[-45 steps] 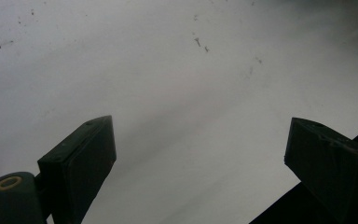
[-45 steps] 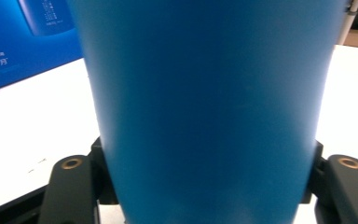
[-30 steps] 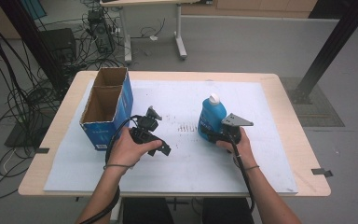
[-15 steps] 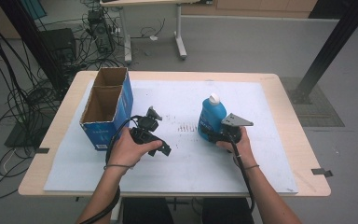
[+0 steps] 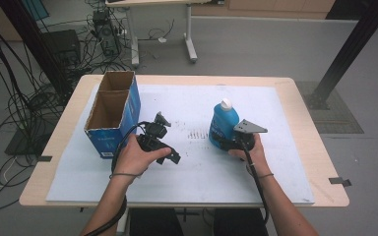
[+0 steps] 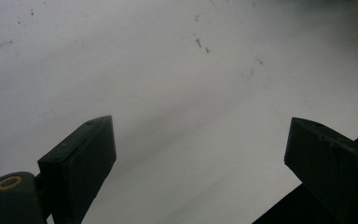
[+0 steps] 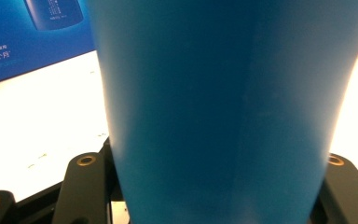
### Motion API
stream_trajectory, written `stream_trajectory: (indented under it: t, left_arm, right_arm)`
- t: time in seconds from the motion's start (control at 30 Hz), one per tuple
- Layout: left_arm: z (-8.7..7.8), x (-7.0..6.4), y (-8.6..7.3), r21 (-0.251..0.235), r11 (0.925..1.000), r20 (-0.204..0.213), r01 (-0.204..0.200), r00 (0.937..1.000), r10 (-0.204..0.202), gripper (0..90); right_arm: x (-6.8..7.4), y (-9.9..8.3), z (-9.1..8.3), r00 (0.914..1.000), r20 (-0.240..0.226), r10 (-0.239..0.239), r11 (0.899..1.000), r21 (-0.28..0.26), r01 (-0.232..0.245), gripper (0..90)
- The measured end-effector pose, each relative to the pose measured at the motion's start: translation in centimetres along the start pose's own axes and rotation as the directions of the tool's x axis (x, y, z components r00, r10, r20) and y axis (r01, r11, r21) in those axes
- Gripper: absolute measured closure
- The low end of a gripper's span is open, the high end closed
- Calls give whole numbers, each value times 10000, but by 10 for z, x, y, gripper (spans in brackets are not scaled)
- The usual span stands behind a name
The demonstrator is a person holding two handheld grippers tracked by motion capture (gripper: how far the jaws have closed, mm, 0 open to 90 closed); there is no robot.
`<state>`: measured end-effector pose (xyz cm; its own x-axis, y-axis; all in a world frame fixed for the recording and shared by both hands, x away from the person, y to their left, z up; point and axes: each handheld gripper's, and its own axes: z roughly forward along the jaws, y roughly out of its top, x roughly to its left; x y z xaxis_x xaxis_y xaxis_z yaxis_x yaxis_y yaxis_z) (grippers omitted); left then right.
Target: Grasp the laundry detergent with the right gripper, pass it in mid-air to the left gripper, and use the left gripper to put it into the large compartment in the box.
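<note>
1. Blue bottle (image 5: 224,125): stands upright with a white cap on the white sheet (image 5: 285,142), right of the table's middle. In the right gripper view its blue body (image 7: 223,112) sits close up between the jaws.
2. Right gripper (image 5: 226,144): you hold it at the bottle's 6 o'clock, low at the base. The jaws are clamped on the bottle's lower body, one at each flank.
3. Left gripper (image 5: 158,129): you hold it at the bottle's 9 o'clock, well apart from it. Its jaws stand wide apart over bare sheet, holding nothing.
4. Cardboard box (image 5: 112,113): blue-sided, open-topped, two compartments, both seemingly empty; it lies at 9 o'clock from the left gripper, near the table's left edge.
5. Progress, as a judgement: the grasp is made, and the bottle seems not yet lifted. Carrying it to the box, if that is the aim, and releasing it are left.
</note>
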<state>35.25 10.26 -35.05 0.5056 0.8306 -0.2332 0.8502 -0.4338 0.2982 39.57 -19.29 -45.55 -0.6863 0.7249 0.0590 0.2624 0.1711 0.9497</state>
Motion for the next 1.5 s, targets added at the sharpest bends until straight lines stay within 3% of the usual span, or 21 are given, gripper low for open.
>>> stream_trajectory:
  t: [1.5]
  left_arm:
    - [0, -6, 5, -49, 10000, 35, -44, 10000, 44, 93]
  right_arm:
    - [1, -1, 0, 10000, 62, -14, 10000, -87, 14, 405]
